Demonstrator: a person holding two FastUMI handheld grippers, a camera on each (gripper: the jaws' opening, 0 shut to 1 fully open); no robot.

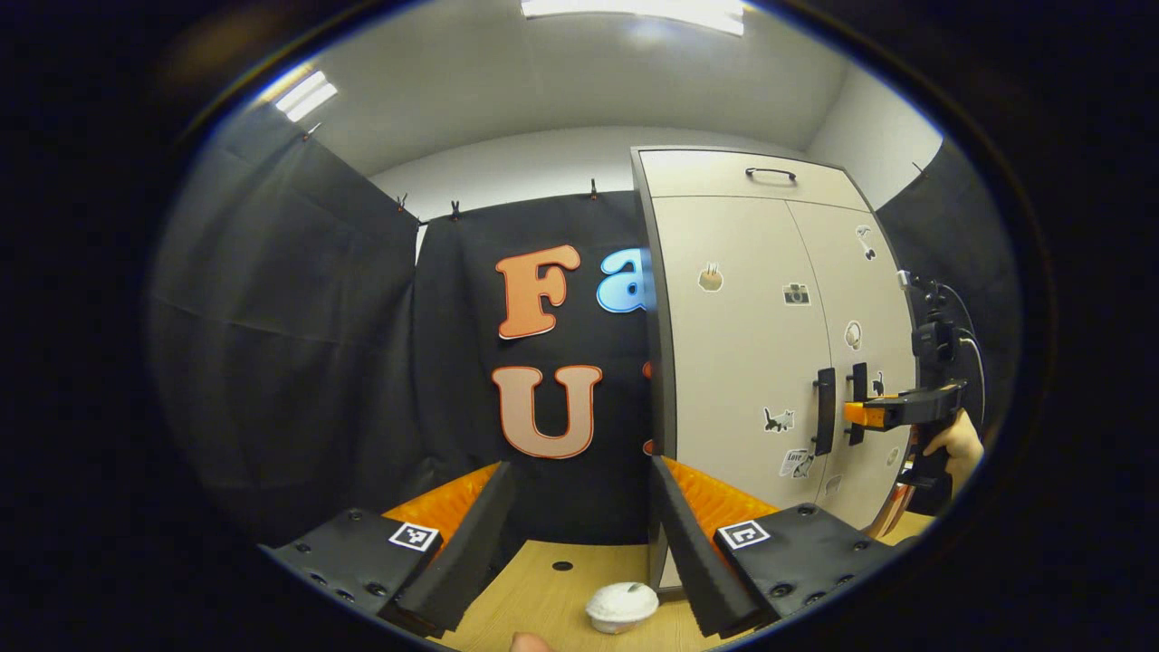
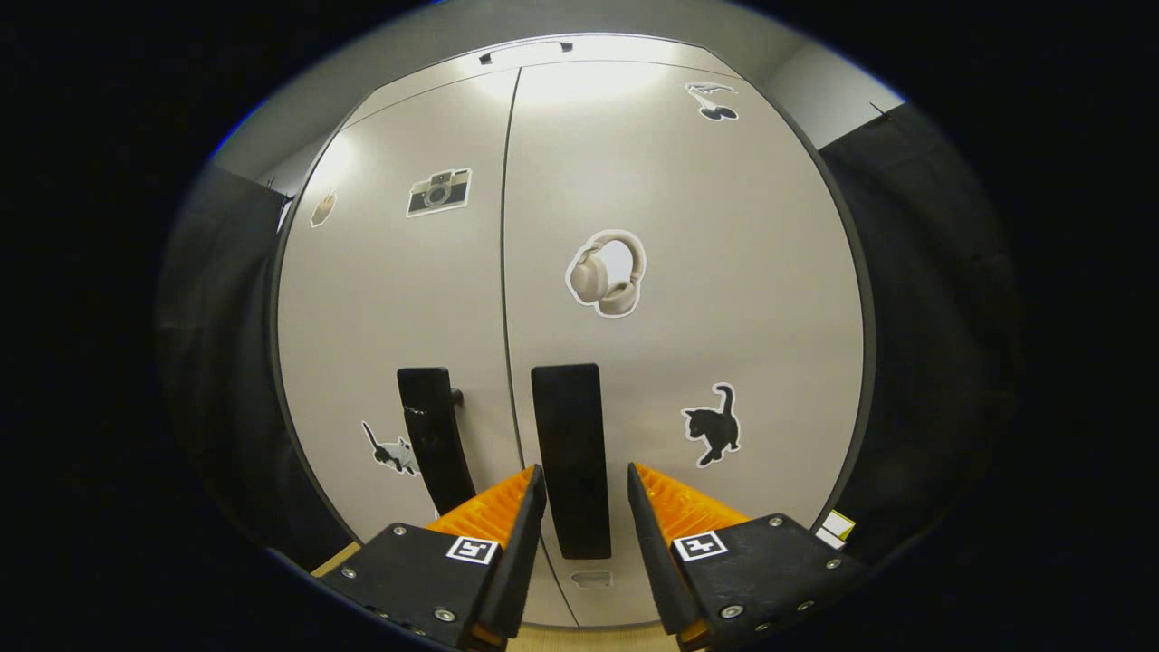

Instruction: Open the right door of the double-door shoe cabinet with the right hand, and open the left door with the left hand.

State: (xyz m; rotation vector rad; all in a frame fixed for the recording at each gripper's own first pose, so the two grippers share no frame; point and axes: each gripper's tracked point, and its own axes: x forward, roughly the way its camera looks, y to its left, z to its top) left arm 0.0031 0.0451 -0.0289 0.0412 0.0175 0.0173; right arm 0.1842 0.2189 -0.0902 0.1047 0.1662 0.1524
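Straddling right door handle (image 2: 570, 457): right tongs (image 2: 584, 484), agape

I can read no words or numbers here. On the shoe cabinet (image 1: 751, 344), a small sticker (image 1: 795, 464) low on the left door, just below its handle (image 1: 825, 410), carries writing too small to make out. The other stickers (image 2: 608, 272) are pictures. The square tags (image 2: 474, 549) on my claw blocks bear coded patterns.
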